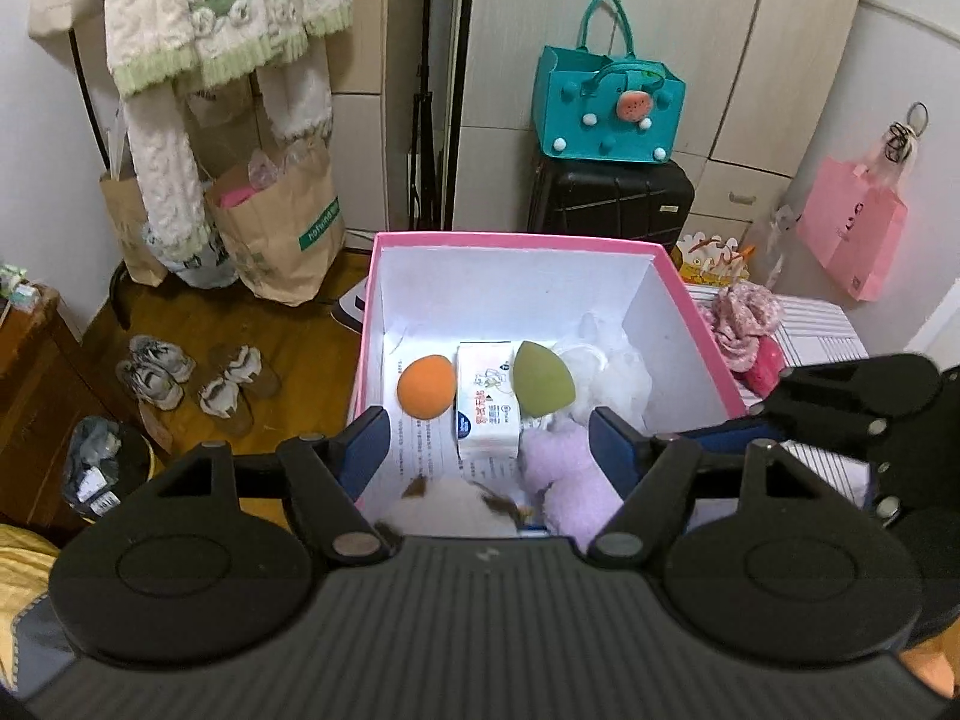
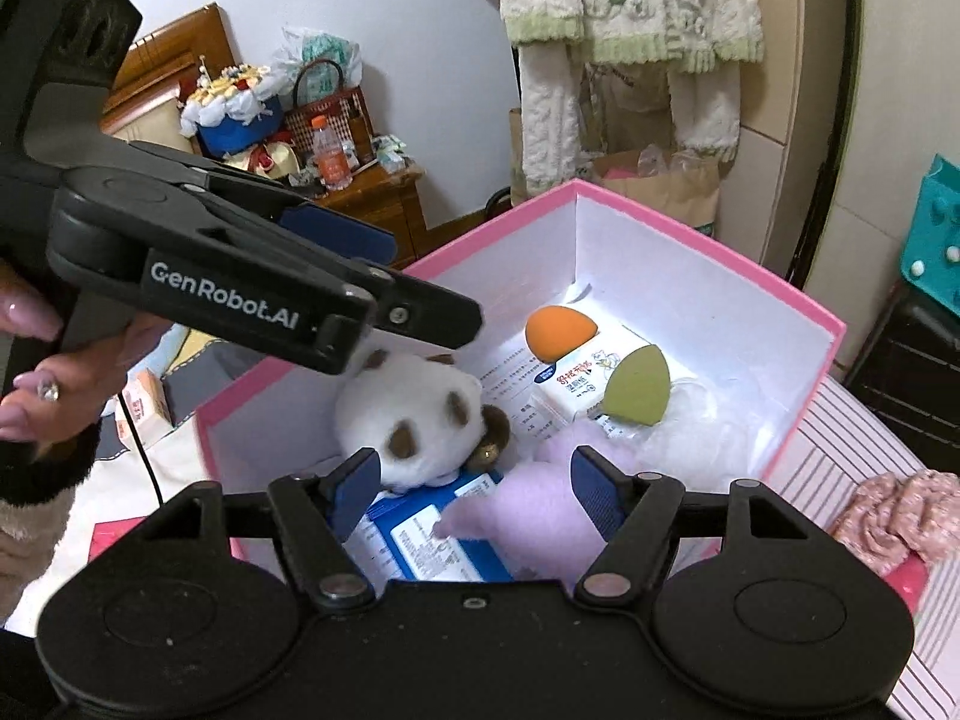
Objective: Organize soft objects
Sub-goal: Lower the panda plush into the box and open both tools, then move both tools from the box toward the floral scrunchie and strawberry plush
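Note:
A pink box [image 1: 516,240] with white walls, also in the right wrist view [image 2: 708,240], holds an orange sponge [image 1: 425,385] [image 2: 559,331], a green sponge [image 1: 543,379] [image 2: 636,391], a white tissue pack [image 1: 487,405] [image 2: 576,384], a lilac plush [image 1: 570,480] [image 2: 540,510], a white panda plush [image 2: 414,420], a blue-white pack [image 2: 420,534] and white mesh [image 1: 618,372]. My left gripper [image 1: 486,450] is open and empty above the box's near edge; it also shows in the right wrist view [image 2: 396,282]. My right gripper [image 2: 474,495] is open and empty over the lilac plush.
A pink floral scrunchie [image 1: 741,318] [image 2: 900,516] lies on the striped surface [image 1: 828,336] right of the box. Paper bags [image 1: 276,228], shoes [image 1: 198,378], a black suitcase [image 1: 606,198] with a teal bag [image 1: 606,108] stand behind. A wooden cabinet [image 2: 372,204] stands left.

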